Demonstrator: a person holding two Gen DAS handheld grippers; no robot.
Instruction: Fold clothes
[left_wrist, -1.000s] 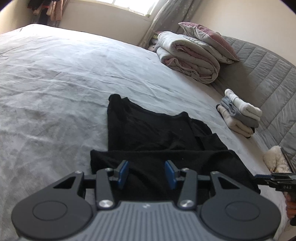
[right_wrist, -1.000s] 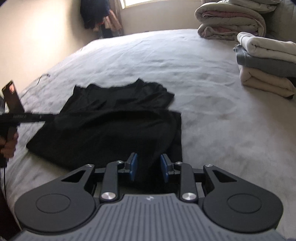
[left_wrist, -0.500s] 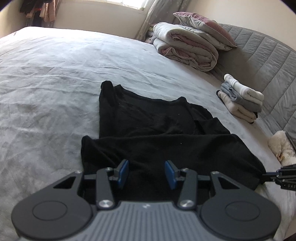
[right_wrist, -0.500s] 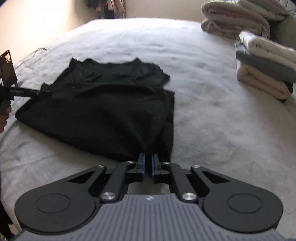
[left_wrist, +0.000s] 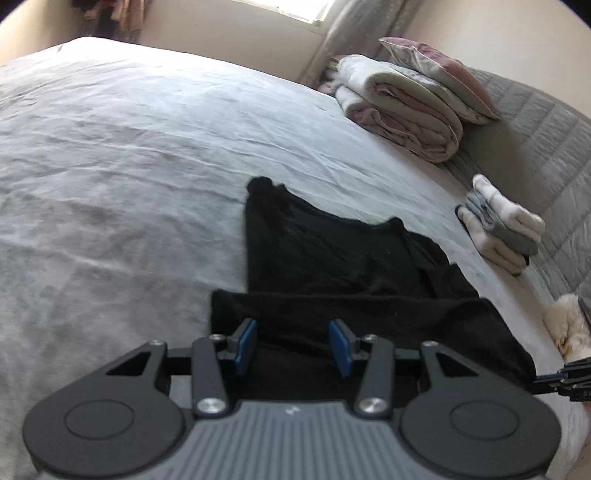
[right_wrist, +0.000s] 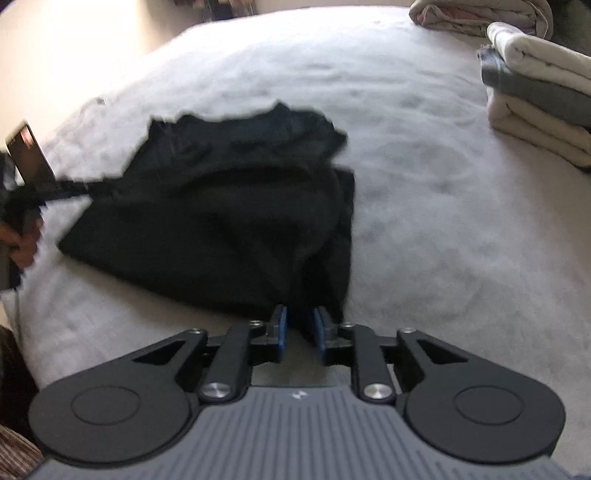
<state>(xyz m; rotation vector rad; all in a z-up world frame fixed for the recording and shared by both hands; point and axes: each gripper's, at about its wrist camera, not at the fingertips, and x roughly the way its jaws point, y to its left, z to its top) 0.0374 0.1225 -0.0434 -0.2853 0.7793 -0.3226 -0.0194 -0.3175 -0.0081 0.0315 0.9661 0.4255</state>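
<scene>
garment: black t-shirt (left_wrist: 332, 266) lies flat on the grey bed (left_wrist: 122, 155), near my edge; its lower part is already folded up as a band across the body, collar end pointing away from me.
step: mid-fold, I judge; one crosswise fold looks done and I am at the near corners of that band, setting up the next fold.
left gripper (left_wrist: 293, 345): jaws half open, hovering over the band's near edge; cloth shows between the blue pads (left_wrist: 246, 341) but they do not press on it, so nothing is held.
right gripper (right_wrist: 300, 328): jaws narrow and just been opening; the shirt's near right corner sits in the gap, yet I cannot tell whether the pads touch it; the view is blurred.
nearby: stack of folded clothes (right_wrist: 543, 92) sits well apart to the right, rolled bedding (left_wrist: 402, 107) by the headboard.
next move: I need both grippers to close firmly on the two near corners, then lift together and carry the edge toward the collar, keeping it taut so the band does not bunch.
</scene>
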